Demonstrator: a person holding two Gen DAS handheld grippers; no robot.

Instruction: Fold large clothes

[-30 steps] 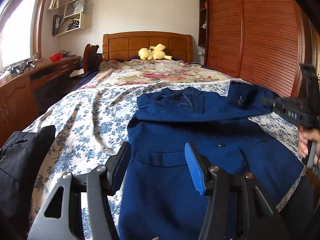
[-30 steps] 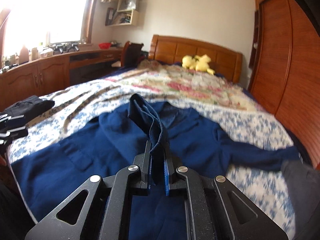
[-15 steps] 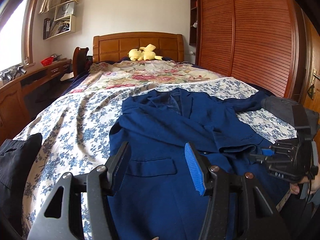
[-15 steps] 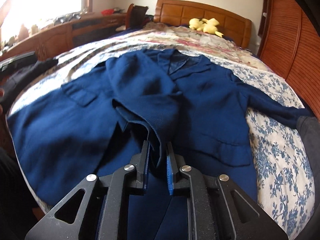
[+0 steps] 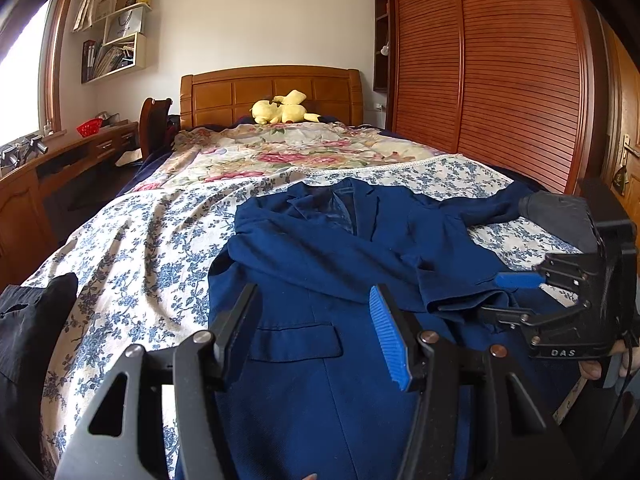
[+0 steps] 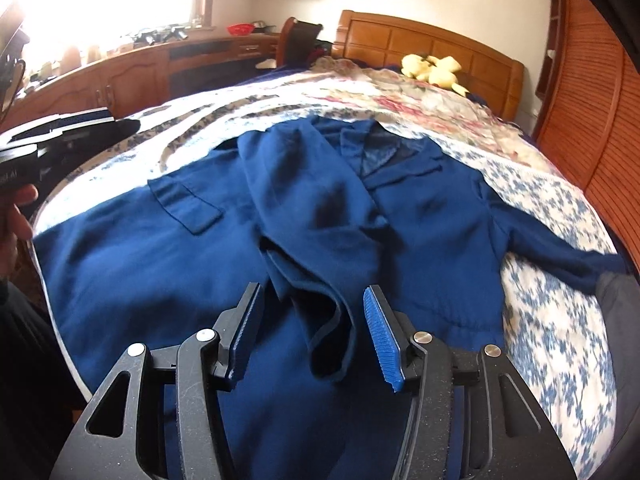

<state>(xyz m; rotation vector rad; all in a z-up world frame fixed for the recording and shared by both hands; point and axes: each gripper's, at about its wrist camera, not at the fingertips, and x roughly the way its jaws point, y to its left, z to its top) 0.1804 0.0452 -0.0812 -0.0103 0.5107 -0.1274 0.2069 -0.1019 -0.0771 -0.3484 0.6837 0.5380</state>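
A dark blue blazer (image 5: 320, 264) lies face up on the bed, collar toward the headboard. One sleeve (image 6: 316, 224) is folded across its front, the cuff lying between my right gripper's open jaws, not clamped. My right gripper (image 6: 312, 332) is open just above the cuff; it also shows in the left wrist view (image 5: 508, 296) at the right. My left gripper (image 5: 312, 332) is open and empty above the blazer's lower front, near a pocket flap (image 5: 296, 344). The other sleeve (image 6: 560, 252) stretches out to the right.
The bed has a blue floral sheet (image 5: 132, 248) and a flowered quilt (image 5: 280, 152). A yellow plush toy (image 5: 284, 108) sits by the headboard. Dark clothes (image 5: 28, 320) lie at the bed's left edge, a grey garment (image 5: 560, 216) at the right. A wardrobe (image 5: 500, 80) stands right, a desk (image 5: 60, 160) left.
My right gripper brought the sleeve down across the blazer front, then opened and let it go. My left gripper stayed open, and its view swung a little to the right.
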